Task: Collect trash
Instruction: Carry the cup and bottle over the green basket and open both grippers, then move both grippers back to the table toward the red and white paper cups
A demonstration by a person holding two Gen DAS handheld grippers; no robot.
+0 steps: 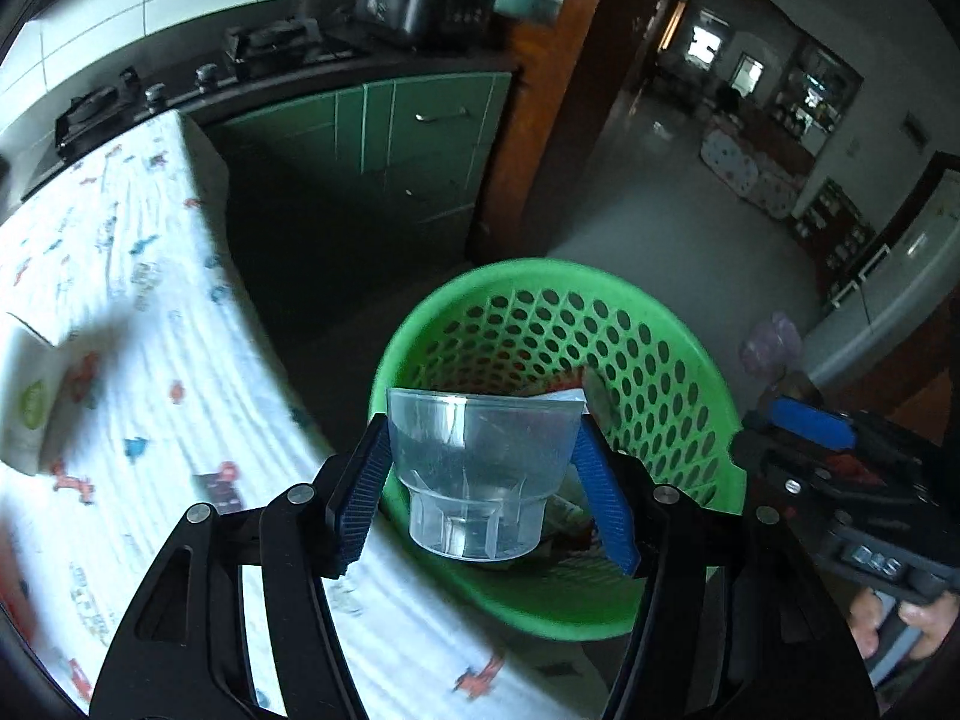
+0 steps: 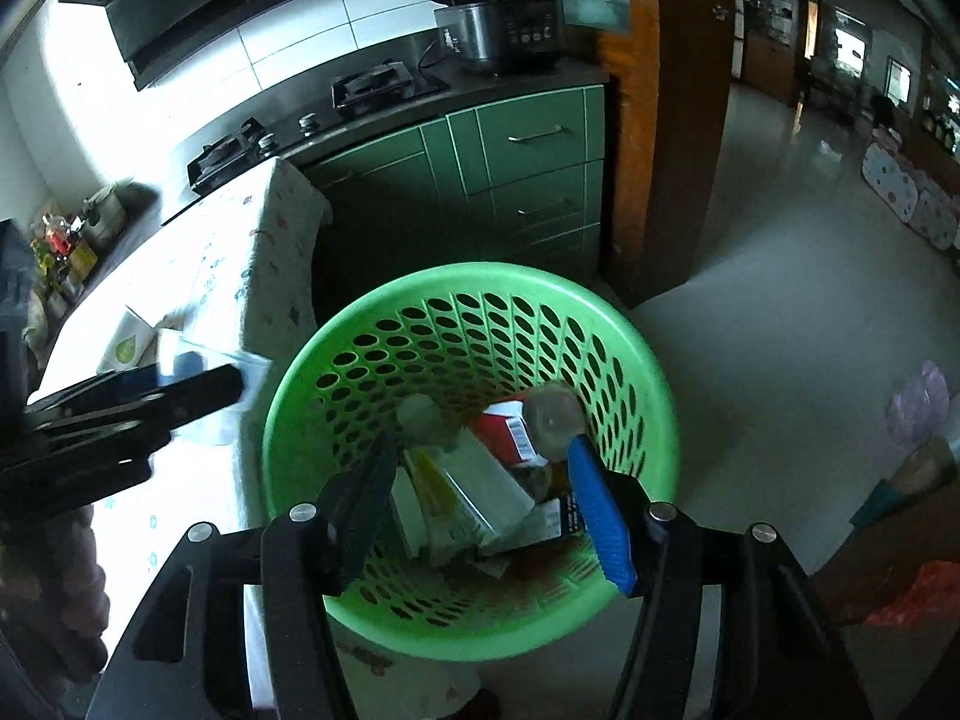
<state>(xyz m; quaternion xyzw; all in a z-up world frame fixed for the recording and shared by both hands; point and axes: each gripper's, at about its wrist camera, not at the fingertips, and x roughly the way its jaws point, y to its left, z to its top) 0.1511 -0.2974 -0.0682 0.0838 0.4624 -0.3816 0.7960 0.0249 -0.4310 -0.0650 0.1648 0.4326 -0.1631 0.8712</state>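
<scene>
A clear plastic cup (image 1: 480, 468) sits upright between the blue pads (image 1: 360, 492) of my left gripper (image 1: 483, 420), which is shut on it. The cup hangs over the near rim of the green perforated basket (image 1: 678, 420). In the right wrist view my right gripper (image 2: 483, 441) stands open above the basket (image 2: 336, 348), with nothing pressed between its fingers. Inside lie a red box (image 2: 504, 426), pale cartons (image 2: 480, 492) and a blurred greyish round thing (image 2: 555, 414) by the blue fingertip. The left gripper (image 2: 180, 390) shows at the left, the right gripper (image 1: 810, 426) at the right.
The basket stands on the floor against a table with a patterned white cloth (image 1: 150, 312). A white carton (image 1: 30, 414) lies on that table. Green cabinets (image 2: 528, 168) with a stove and cooker stand behind, a wooden door post (image 2: 660, 120) beside them. A hand (image 1: 900, 630) grips the right tool.
</scene>
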